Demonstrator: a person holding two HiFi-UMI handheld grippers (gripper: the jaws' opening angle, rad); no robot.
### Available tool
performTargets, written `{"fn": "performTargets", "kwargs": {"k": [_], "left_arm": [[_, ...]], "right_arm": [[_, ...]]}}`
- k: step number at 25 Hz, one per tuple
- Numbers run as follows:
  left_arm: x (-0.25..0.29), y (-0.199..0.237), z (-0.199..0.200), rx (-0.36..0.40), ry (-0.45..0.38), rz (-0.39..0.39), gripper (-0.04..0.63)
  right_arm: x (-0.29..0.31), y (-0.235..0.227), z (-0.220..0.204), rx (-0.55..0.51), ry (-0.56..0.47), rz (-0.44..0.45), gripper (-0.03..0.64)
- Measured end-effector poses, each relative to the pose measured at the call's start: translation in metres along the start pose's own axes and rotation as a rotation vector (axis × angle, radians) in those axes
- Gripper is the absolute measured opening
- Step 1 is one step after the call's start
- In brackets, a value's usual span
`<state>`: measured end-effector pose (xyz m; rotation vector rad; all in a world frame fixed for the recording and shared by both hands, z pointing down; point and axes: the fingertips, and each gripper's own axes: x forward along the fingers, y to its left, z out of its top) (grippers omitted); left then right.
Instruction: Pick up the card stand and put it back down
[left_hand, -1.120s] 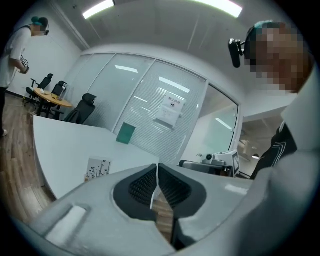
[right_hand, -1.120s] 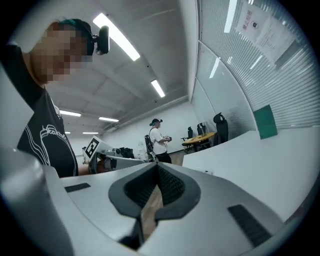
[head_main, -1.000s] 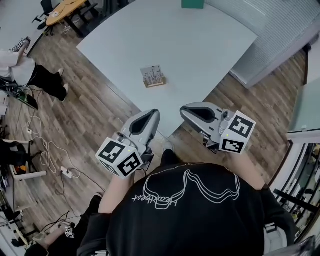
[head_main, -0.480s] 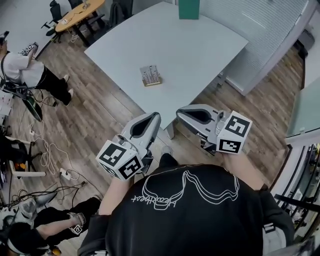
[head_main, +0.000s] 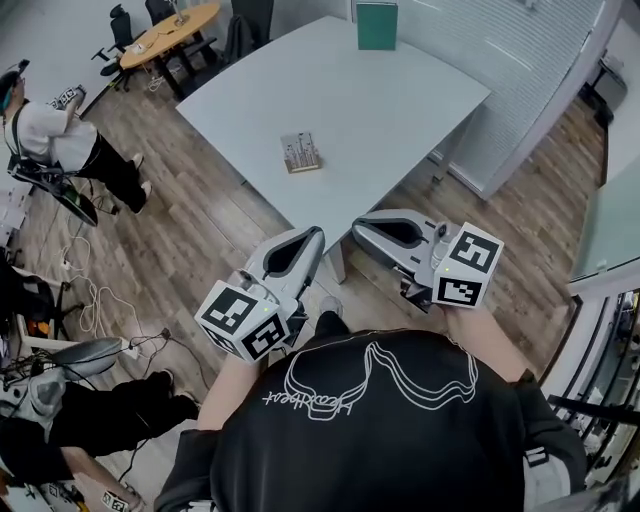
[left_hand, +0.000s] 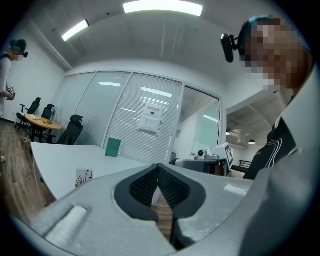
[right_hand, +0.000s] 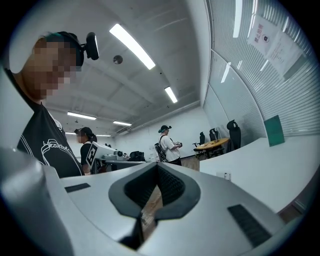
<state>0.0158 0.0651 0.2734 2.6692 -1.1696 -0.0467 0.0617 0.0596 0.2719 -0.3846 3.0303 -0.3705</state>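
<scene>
The card stand stands on the white table near one edge, well apart from both tools. The left tongs and right tongs are held side by side in front of the person's chest, just off the table's near corner. Each is closed tight with nothing between its jaws.
</scene>
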Motion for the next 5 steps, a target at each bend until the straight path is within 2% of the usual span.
{"fn": "performTargets", "kwargs": {"k": [5], "left_arm": [[-0.006,-0.015,-0.006,-0.015,-0.003,-0.003,0.014]], "right_arm": [[-0.013,0.013,-0.004,0.006,-0.001,0.003,0.008]]}}
